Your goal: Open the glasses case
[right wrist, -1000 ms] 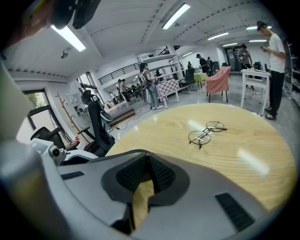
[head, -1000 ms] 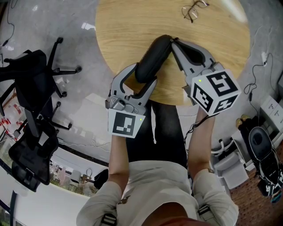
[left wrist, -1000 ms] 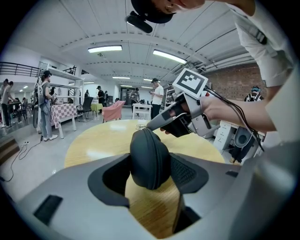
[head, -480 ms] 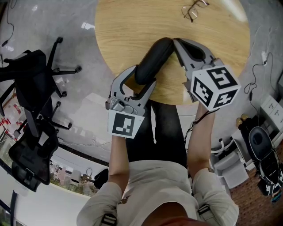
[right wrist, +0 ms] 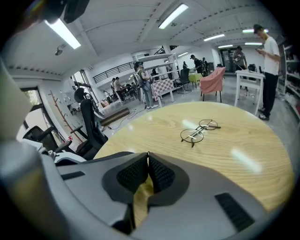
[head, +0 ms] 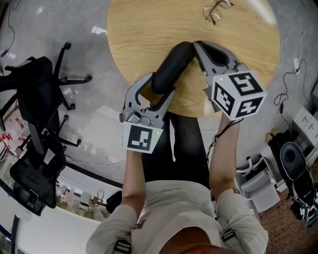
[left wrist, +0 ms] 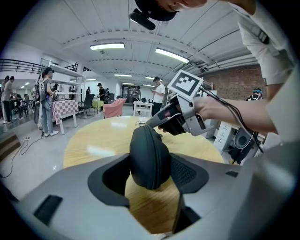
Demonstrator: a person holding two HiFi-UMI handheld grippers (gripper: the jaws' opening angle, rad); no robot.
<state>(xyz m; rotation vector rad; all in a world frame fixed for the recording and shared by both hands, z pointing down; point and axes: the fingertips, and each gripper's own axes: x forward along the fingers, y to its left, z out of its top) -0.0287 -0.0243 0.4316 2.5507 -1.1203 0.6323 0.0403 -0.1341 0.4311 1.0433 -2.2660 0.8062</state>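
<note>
A black zip-up glasses case is held above the near edge of the round wooden table. My left gripper is shut across its near end, and the case fills the gap between those pads. My right gripper comes in from the right, its tips at the case's far end. Its jaws are pressed together in the right gripper view, with a thin sliver pinched at the right gripper's very tip, seemingly the zipper pull. The case's seam looks closed.
A pair of round wire glasses lies on the far part of the table, also seen as glasses ahead of the right jaws. A black office chair stands on the floor to the left. Cables and equipment sit at the right.
The right gripper has shifted slightly up and left in the head view, its tips staying at the case's far end. The left gripper and the case have kept still.
</note>
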